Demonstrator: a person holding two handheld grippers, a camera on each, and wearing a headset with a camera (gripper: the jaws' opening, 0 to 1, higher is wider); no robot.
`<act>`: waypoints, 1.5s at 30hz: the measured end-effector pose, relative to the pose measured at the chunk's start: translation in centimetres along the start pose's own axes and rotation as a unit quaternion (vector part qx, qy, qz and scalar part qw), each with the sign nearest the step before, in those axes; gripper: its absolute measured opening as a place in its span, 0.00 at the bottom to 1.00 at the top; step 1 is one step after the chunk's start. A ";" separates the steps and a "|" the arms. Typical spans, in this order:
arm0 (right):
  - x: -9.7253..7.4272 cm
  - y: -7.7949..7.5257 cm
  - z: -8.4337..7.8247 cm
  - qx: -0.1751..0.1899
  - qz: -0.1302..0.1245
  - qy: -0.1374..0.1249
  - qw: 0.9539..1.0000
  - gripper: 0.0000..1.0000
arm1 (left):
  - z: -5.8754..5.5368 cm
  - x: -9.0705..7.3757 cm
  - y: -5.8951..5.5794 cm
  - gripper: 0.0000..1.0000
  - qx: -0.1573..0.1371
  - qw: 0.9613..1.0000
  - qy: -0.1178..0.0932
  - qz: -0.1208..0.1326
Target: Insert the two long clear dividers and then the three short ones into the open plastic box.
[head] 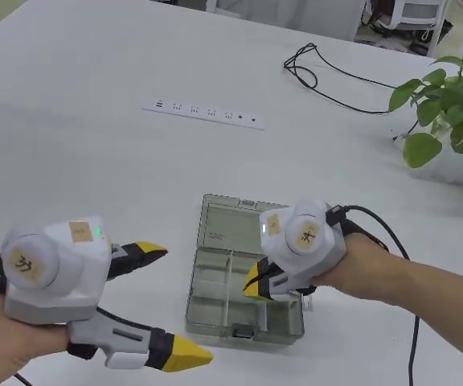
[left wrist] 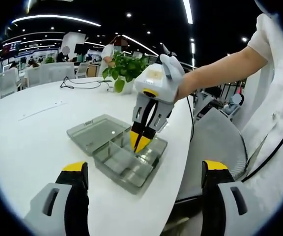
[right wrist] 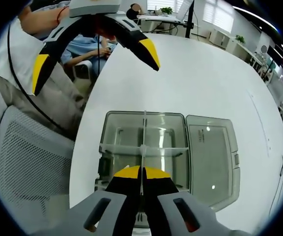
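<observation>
One risk from here, I think, is that the thin clear plastic divider (right wrist: 144, 129) goes down tilted, misses its slots and jams, or pushes the open translucent plastic box (right wrist: 113, 123) along the white desk (head: 95, 161), because the left gripper (head: 175, 302) hangs spread wide and empty beside it. The divider is pinched between the closed fingers (right wrist: 156, 173) of the right gripper (right wrist: 141, 172) and reaches forward from them over the box middle, crossing a second divider (right wrist: 117, 149) seated there.

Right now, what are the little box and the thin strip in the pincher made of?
The box looks like clear, greyish plastic, smooth and glossy: the white table shows through it and light glints on it. The divider in the right gripper looks like thin clear plastic too, though edge-on it is hard to tell.
</observation>
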State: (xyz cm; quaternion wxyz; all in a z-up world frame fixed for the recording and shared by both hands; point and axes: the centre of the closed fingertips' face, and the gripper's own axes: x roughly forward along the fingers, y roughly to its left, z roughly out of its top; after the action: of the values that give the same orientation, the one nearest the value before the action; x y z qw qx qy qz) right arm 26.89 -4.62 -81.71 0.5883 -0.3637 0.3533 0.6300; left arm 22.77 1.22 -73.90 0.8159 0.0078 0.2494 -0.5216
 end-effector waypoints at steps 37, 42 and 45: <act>-5.5 0.4 1.7 0.081 -0.019 -0.096 0.992 0.24 | 0.5 -0.3 -0.5 0.98 0.004 1.000 0.000 0.002; -7.0 0.6 1.2 0.084 -0.025 -0.104 0.991 0.29 | 0.7 -0.4 -0.6 0.99 0.004 1.000 0.001 0.001; -8.2 0.7 0.6 0.091 -0.032 -0.109 0.989 0.32 | 0.9 -0.4 -0.6 1.00 0.005 1.000 -0.002 0.001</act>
State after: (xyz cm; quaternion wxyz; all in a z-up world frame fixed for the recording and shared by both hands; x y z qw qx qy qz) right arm 26.51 -8.08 -74.24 0.6737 -0.2486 0.3310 0.6122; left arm 22.44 1.07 -72.83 0.8166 0.0112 0.2456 -0.5222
